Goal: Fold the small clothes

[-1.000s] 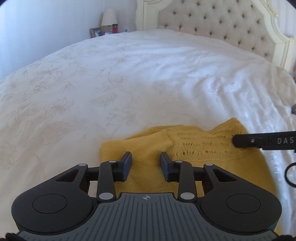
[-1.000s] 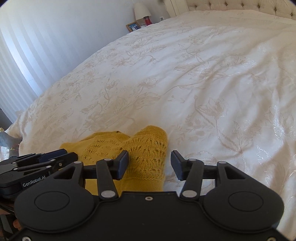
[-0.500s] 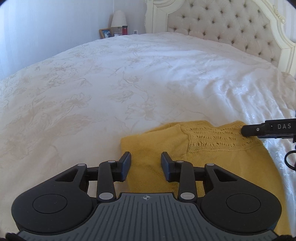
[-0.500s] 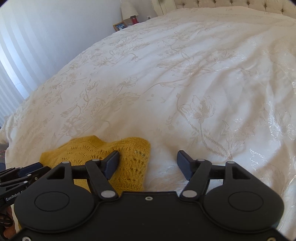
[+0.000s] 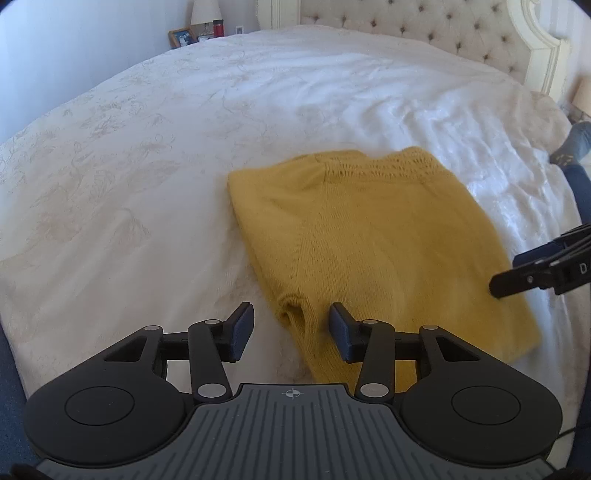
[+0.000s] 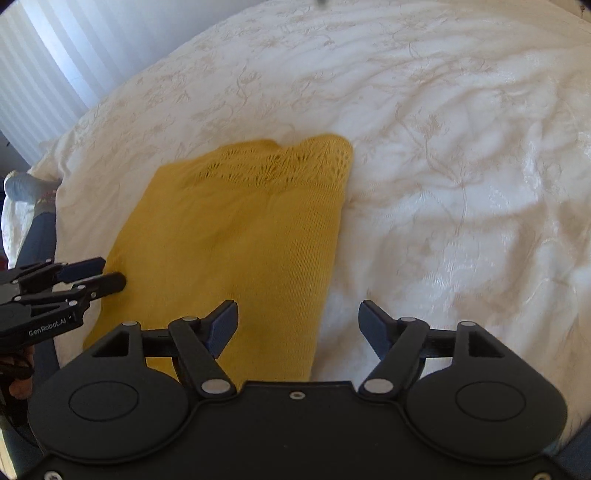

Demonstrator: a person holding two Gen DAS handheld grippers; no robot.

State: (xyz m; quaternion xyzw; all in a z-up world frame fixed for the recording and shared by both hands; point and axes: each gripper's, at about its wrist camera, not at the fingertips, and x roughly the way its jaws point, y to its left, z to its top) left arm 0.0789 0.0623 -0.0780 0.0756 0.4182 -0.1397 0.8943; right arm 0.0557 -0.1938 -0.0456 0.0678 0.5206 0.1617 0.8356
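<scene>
A folded mustard-yellow knit garment lies flat on the white bedspread, its lace-knit band at the far edge. It also shows in the right wrist view. My left gripper is open and empty, raised over the garment's near left corner. My right gripper is open wide and empty, above the garment's near right edge. The right gripper shows at the right edge of the left wrist view; the left gripper shows at the left edge of the right wrist view.
A tufted cream headboard stands at the far end of the bed. A nightstand with a lamp, a picture frame and a red cup is at the back left. A person's socked foot is at the right.
Both grippers have pulled back and risen from the garment's far edge. The right gripper has opened wider. The garment now lies flat and folded, with more of it in view.
</scene>
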